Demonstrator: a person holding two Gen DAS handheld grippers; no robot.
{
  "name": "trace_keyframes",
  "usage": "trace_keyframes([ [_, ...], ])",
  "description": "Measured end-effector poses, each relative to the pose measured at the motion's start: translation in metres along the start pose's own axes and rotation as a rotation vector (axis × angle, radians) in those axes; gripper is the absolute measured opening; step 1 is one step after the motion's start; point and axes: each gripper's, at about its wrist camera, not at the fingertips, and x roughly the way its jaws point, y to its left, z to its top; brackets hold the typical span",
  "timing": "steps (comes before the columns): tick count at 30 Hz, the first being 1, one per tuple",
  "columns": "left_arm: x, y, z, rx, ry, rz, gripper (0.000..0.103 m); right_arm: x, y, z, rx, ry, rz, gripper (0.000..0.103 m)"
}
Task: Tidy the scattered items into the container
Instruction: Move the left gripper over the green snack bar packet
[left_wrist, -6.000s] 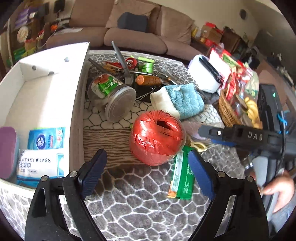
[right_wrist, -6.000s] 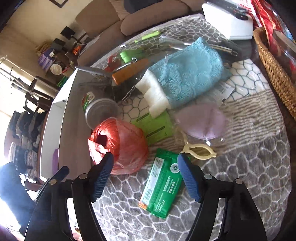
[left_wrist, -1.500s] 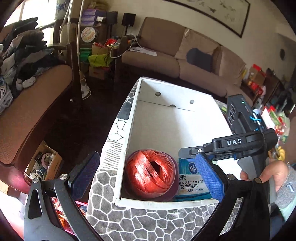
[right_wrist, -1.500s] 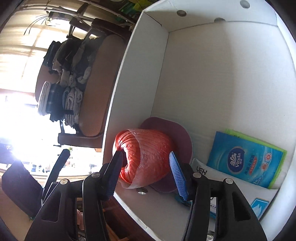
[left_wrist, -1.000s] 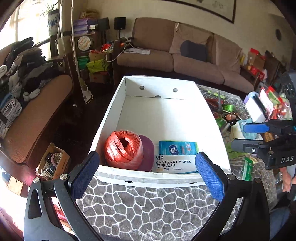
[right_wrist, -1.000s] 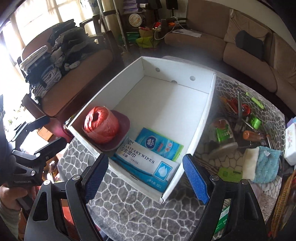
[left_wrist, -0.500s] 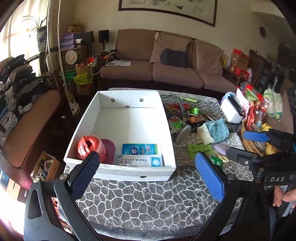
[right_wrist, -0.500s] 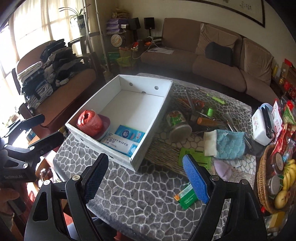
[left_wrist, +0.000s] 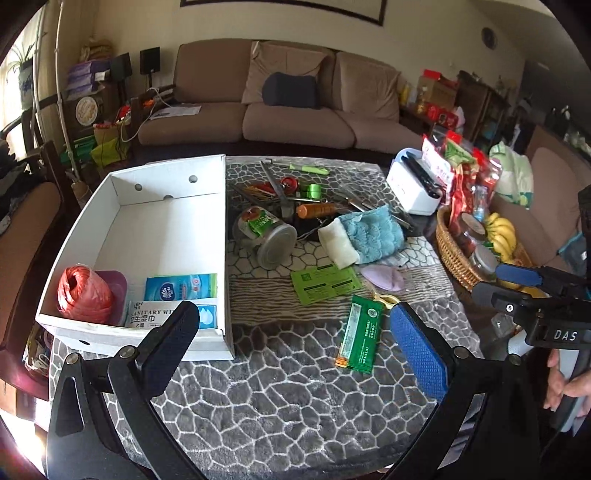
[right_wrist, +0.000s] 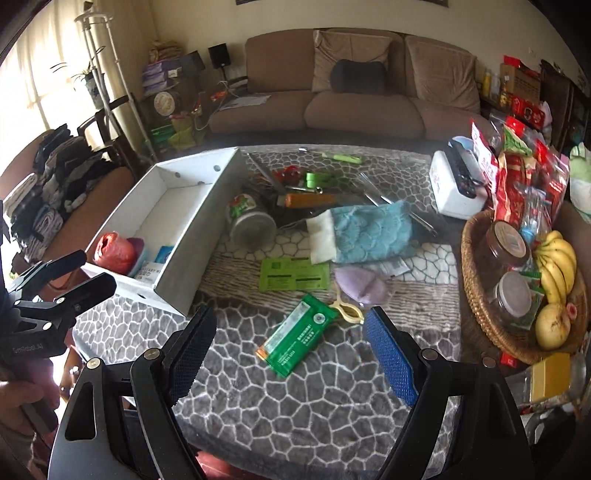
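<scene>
A white cardboard box (left_wrist: 225, 206) (right_wrist: 199, 218) stands at the table's left, holding a red twine ball (left_wrist: 83, 293) (right_wrist: 112, 251), a purple lid and wipes packs (left_wrist: 179, 286). Scattered to its right lie a green packet (left_wrist: 360, 334) (right_wrist: 299, 334), a green card (left_wrist: 325, 282) (right_wrist: 293, 278), a tipped jar (left_wrist: 266, 234) (right_wrist: 247, 218), a blue cloth (left_wrist: 371, 234) (right_wrist: 369, 230), a purple pouch (right_wrist: 360, 284) and a yellow clip. My left gripper (left_wrist: 295, 343) hangs open and empty above the near table. My right gripper (right_wrist: 291, 350) is open and empty too, over the green packet.
A wicker basket (right_wrist: 476, 295) with jars and bananas (right_wrist: 557, 262) sits at the right edge. A white dispenser (left_wrist: 413, 184) and snack bags stand behind it. Tools, an orange-handled knife (right_wrist: 310, 200) and green clips clutter the far table. A sofa lies beyond.
Both grippers have pulled back from the box toward the near table edge and swung right. The twine ball stays in the box. The scattered items now fill both views.
</scene>
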Motion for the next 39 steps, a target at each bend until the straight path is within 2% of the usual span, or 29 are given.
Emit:
trace_keyframes([
  [10,0.092,-0.054,-0.036,0.093,0.131,-0.049,0.103,0.05,-0.079,-0.034,0.165,0.068,-0.004,0.085],
  [16,0.153,-0.071,-0.059,0.141,0.208,-0.059,0.103,0.091,-0.105,-0.05,0.236,0.121,0.0,0.085],
  [21,0.186,-0.082,-0.067,0.17,0.247,-0.084,0.103,0.114,-0.121,-0.052,0.29,0.123,0.015,0.085],
  [26,0.2,-0.081,-0.058,0.173,0.236,-0.105,0.103,0.131,-0.132,-0.044,0.314,0.097,0.03,0.085],
  [30,0.204,-0.063,-0.037,0.109,0.185,-0.091,0.103,0.142,-0.136,-0.036,0.325,0.063,0.051,0.085],
  [34,0.211,-0.041,-0.013,0.052,0.12,-0.03,0.103,0.157,-0.134,-0.026,0.324,0.057,0.068,0.085],
  [39,0.227,-0.007,0.004,-0.064,0.082,0.021,0.103,0.176,-0.134,-0.014,0.294,0.049,0.05,0.085],
])
